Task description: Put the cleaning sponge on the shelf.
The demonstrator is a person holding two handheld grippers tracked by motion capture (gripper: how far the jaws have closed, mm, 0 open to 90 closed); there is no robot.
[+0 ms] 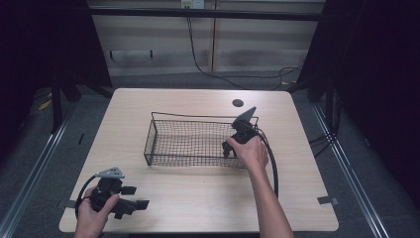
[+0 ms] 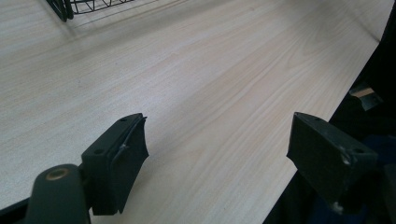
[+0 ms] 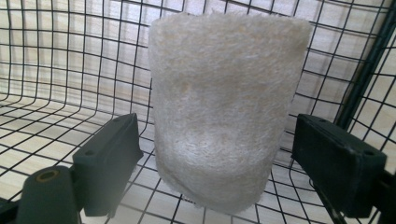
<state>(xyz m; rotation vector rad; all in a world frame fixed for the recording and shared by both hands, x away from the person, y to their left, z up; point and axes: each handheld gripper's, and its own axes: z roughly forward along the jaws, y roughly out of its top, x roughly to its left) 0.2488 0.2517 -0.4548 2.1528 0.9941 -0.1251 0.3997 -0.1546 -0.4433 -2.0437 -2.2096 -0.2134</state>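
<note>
- a black wire mesh basket, rectangular and open-topped (image 1: pixel 193 141), stands near the middle of the pale wood-grain table (image 1: pixel 198 198).
- inside the basket, in the right gripper view, sits a cream, fuzzy fabric roll, cylinder-shaped and upright (image 3: pixel 224 107), resting on the mesh floor close to a corner post of the basket.
- the right gripper (image 3: pixel 215 163) reaches down into the basket at its right end; in the high view the person's right hand (image 1: pixel 250 148) holds it there, cable looping toward the near edge.
- its jaws stand wide, one on each side of the roll's lower part, with a gap visible between each black pad and the fuzzy surface, so the roll stands free between them.
- the left gripper (image 1: pixel 141 197) lies low over the table's near left corner, held in the person's left hand (image 1: pixel 94 210), well apart from the basket.
- its jaws are spread wide over bare wood in the left gripper view, nothing between them; a corner of the basket shows at the far top left there.
</note>
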